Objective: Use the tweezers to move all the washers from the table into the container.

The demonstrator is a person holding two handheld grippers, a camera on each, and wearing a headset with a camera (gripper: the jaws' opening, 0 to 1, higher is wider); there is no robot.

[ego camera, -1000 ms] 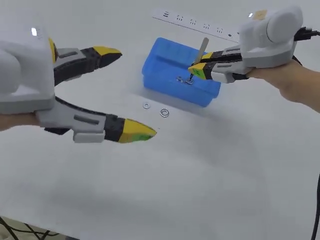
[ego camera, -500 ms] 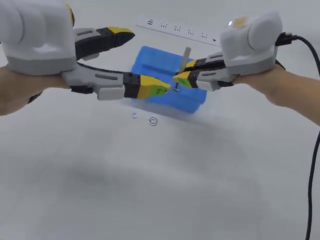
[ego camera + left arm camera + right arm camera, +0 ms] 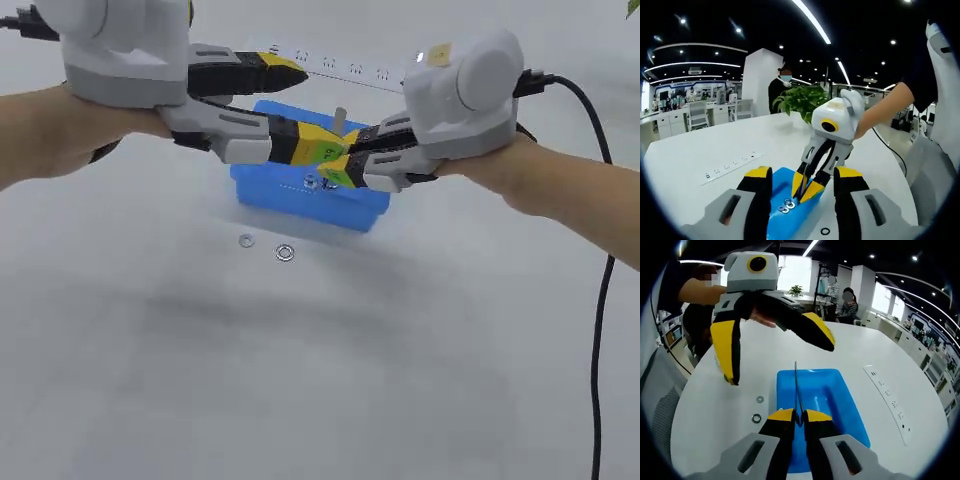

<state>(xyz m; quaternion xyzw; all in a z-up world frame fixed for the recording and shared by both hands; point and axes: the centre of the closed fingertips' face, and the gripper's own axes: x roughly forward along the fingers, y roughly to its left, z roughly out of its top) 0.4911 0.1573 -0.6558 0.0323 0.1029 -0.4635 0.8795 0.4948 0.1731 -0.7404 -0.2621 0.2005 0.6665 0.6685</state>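
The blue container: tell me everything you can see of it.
The blue container is a rectangular open tray with rounded corners, plastic by its look. It sits flat on the white table. A few washers lie inside near one end. The tweezers, held in the right tool, hang over its inside; whether they touch it is unclear.

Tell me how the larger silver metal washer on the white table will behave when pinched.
The larger silver metal washer lies flat on the smooth white table, so a nudge would probably skid it rather than lift it. It looks tiny beside the blue plastic container, so likely very light. Its hard round rim may slip from the thin metal tweezers.
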